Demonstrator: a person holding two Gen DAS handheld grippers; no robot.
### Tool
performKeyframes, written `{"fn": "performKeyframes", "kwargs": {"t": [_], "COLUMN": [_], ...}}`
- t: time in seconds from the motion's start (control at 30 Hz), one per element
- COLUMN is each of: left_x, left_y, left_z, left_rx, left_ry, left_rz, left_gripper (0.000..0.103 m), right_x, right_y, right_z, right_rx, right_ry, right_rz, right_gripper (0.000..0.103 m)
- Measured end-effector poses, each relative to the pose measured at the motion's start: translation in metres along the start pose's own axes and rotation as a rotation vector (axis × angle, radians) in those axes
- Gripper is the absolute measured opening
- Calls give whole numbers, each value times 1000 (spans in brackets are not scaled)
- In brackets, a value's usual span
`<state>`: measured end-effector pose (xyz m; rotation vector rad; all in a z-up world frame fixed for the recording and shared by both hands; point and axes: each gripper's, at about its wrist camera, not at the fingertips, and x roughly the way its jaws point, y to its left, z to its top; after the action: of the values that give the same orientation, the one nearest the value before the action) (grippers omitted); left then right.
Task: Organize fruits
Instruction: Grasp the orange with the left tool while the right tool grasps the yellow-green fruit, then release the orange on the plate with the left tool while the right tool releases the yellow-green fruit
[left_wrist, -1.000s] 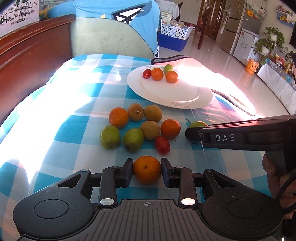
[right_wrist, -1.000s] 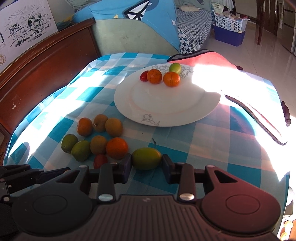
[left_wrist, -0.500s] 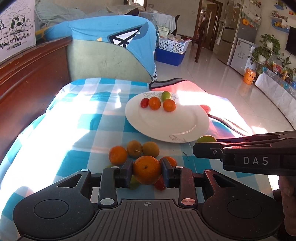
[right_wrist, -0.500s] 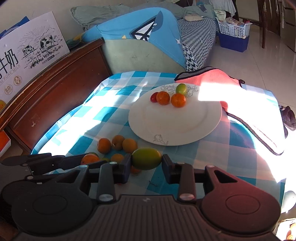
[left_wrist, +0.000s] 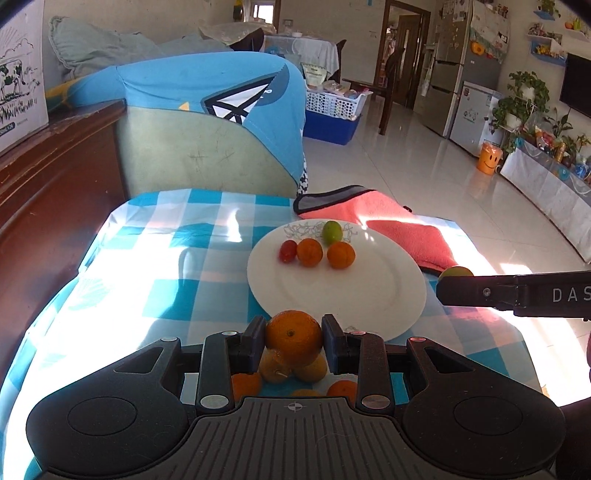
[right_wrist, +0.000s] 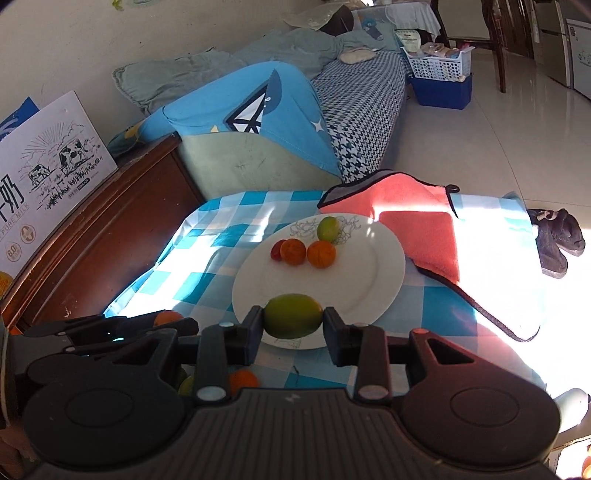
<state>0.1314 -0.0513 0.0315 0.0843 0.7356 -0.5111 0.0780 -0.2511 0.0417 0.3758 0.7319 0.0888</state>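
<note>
My left gripper (left_wrist: 293, 341) is shut on an orange (left_wrist: 293, 342), held in the air over the near rim of the white plate (left_wrist: 369, 295). My right gripper (right_wrist: 293, 322) is shut on a green fruit (right_wrist: 293, 315) above the plate's (right_wrist: 369, 280) near edge. On the plate's far side lie a small red fruit (left_wrist: 287, 250), two oranges (left_wrist: 309, 252) and a green fruit (left_wrist: 332, 232). Loose oranges and brown fruits (left_wrist: 275, 367) rest on the checked cloth under my left gripper, partly hidden. The right gripper's side (left_wrist: 517, 293) crosses the left wrist view.
A blue-and-white checked cloth (left_wrist: 207, 258) covers the small table. A pink towel (left_wrist: 399, 229) lies past the plate toward the right. A dark wooden bedframe (left_wrist: 55, 192) borders the left, a cushioned seat (left_wrist: 207, 155) stands beyond. Slippers (right_wrist: 554, 240) sit on the floor at right.
Both grippers have risen from the cloth with their fruits and moved toward the plate. The loose fruit pile has dropped below and behind the fingers in both views.
</note>
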Motion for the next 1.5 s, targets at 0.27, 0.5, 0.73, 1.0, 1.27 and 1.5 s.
{"fn": "performKeyframes", "kwargs": {"t": [0.27, 0.5, 0.73, 1.0, 1.27, 1.5], "left_x": [27, 48, 70, 80, 66, 48], "left_y": [-1, -4, -6, -6, 0, 7], "left_z": [12, 20, 26, 33, 37, 38], "left_rx": [2, 18, 23, 19, -2, 4], "left_ry": [23, 40, 67, 64, 32, 24], "left_rz": [-22, -18, -27, -23, 3, 45], "left_gripper": [30, 30, 30, 31, 47, 61], "right_x": [22, 44, 60, 78, 74, 74], "right_y": [-8, -14, -19, -24, -26, -21], "right_z": [8, 9, 13, 18, 23, 19], "right_rx": [36, 53, 83, 132, 164, 151], "right_ry": [41, 99, 116, 126, 88, 110], "right_rz": [-5, -41, -64, -92, -69, -39], "right_gripper": [35, 35, 35, 36, 39, 40]}}
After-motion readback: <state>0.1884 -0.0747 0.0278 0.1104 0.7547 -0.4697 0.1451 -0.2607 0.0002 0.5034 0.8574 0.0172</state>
